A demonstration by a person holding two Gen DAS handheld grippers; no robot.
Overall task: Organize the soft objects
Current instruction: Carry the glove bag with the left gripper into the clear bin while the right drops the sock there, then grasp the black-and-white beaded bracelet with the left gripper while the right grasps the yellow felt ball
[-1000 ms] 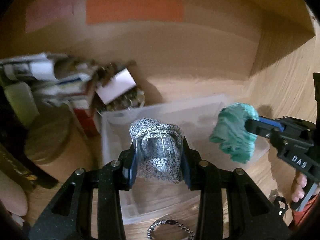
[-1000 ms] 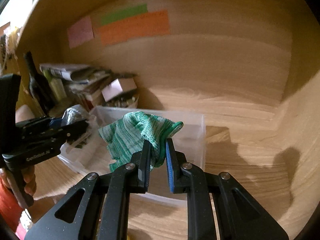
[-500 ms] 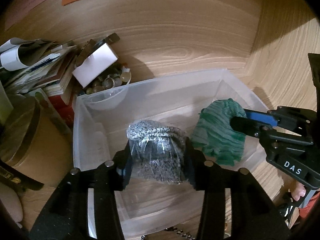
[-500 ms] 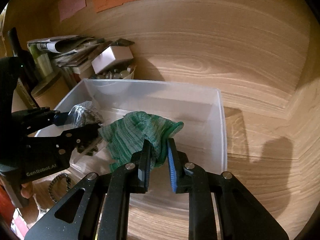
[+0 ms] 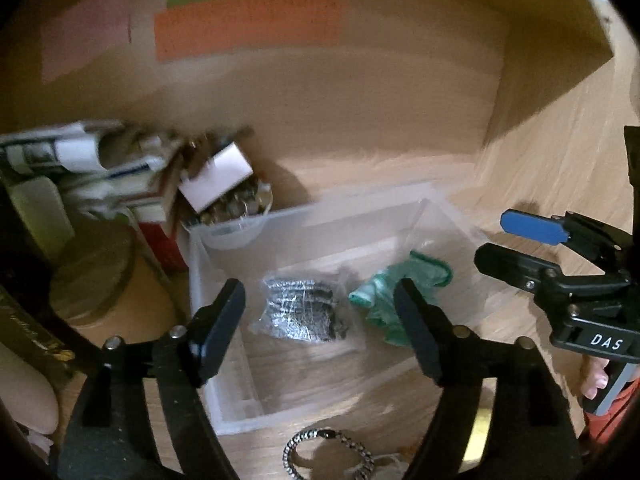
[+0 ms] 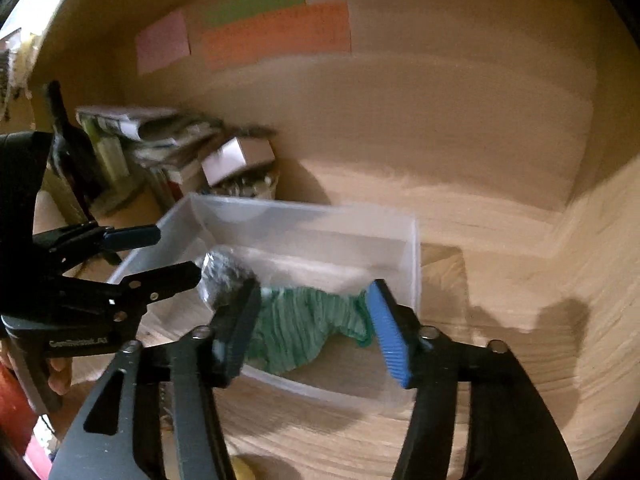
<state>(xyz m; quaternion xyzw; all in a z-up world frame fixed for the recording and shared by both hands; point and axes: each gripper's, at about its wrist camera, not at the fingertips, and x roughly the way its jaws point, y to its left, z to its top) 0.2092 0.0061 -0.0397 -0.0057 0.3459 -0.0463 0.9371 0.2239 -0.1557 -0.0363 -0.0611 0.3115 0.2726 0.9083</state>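
A clear plastic bin (image 5: 224, 240) (image 6: 412, 256) stands on the wooden surface. Inside it lie a grey patterned soft item in a clear wrapper (image 5: 300, 312) (image 6: 224, 276) and a green knitted cloth (image 5: 396, 296) (image 6: 296, 324), side by side. My left gripper (image 5: 320, 320) (image 6: 172, 252) is open and empty, just above the bin over the grey item. My right gripper (image 6: 314, 332) (image 5: 504, 240) is open and empty, above the bin's near right side over the green cloth.
A stack of papers and books (image 5: 92, 172), a small white box over a jar of small items (image 5: 224, 188) and a round lidded container (image 5: 88, 276) crowd the left of the bin. A metal chain (image 5: 324, 456) lies in front of it. Wooden walls close the back and right.
Both grippers have opened and let go: the grey item and the green cloth now lie in the bin. Both grippers have pulled back and up from the bin.
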